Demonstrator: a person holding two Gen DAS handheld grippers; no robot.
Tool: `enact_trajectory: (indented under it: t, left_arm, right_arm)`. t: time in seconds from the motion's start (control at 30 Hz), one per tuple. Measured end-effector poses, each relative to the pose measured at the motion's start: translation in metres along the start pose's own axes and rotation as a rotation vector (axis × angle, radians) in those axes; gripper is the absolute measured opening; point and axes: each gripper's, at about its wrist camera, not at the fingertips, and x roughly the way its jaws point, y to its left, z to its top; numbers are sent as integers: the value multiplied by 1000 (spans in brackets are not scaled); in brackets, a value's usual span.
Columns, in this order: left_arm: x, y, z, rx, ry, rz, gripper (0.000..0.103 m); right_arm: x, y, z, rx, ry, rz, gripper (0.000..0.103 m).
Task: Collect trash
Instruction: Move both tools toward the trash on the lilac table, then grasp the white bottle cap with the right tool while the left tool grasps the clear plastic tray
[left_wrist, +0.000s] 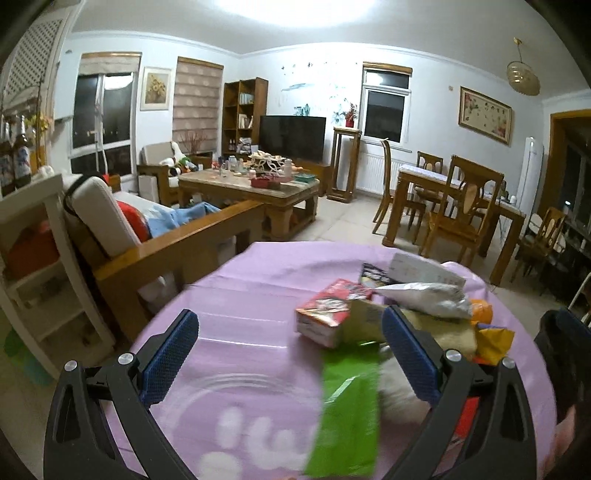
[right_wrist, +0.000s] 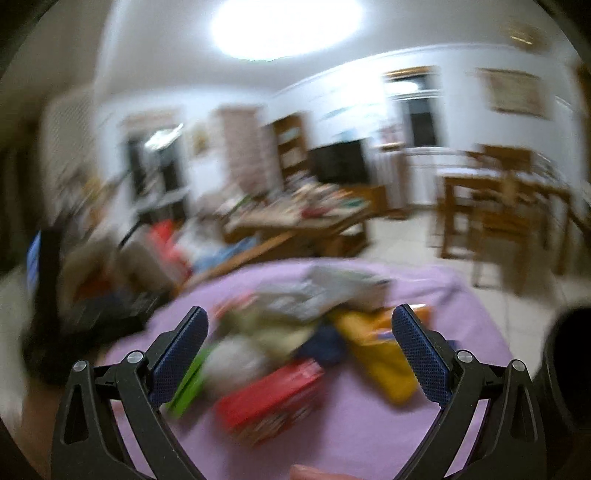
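A round table under a lilac plastic cloth (left_wrist: 236, 295) carries the trash in one heap on its right half, well clear of the bare left side. The left gripper (left_wrist: 291, 334) hovers over the near edge with its blue-padded fingers spread wide and nothing between them. The right gripper (right_wrist: 300, 330) is likewise wide and empty, though its view is smeared by blur.

Largest piece: a flat green plastic wrapper (left_wrist: 347, 410), nearest of all, probably light, limp and slippery; it would best be pinched at a free edge. A crumpled silver foil bag (left_wrist: 424, 297) lies atop the far side of the heap: weightless-looking, crushable, easily taken by a fold. A red-and-white cardboard carton (left_wrist: 325, 315) lies at the heap's left, touching the green wrapper's far end; it looks stiff and light, suited to a grip across its narrow faces. A yellow-orange foil pouch (left_wrist: 495, 339) lies at the right, soft and slick by appearance. Just beyond it is a small orange fruit (left_wrist: 482, 312), round, firm and prone to roll; whether it counts as trash cannot be told.
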Motion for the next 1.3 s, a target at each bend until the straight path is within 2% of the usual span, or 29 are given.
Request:
enact_trajectory:
  t: [0.17,0.37,0.53,0.97,1.2,1.3]
  left_arm:
    - [-5,17,-5,24,1,20,98]
    - [-15,10,-11,46,-12,7,98]
    - [-26,5,-17,43,-21,-5,98]
    - [-36,-2,-24,61,-26,-20,98]
    - [-36,-1,-27,79,-10,1,98]
    - [-36,-2,-27,90,-5,-20,98]
  right_arm:
    - [-7,35,-22,-49,83,88,98]
    - [-10,41,-37,19,61,36,98]
    - [-12,33,-36,29,39,11,98]
    - [-12,54,-47,-51,124,82,98]
    - [-4,45,-52,2,206,143,98]
    - [-4,45,-53,10,218,145,98]
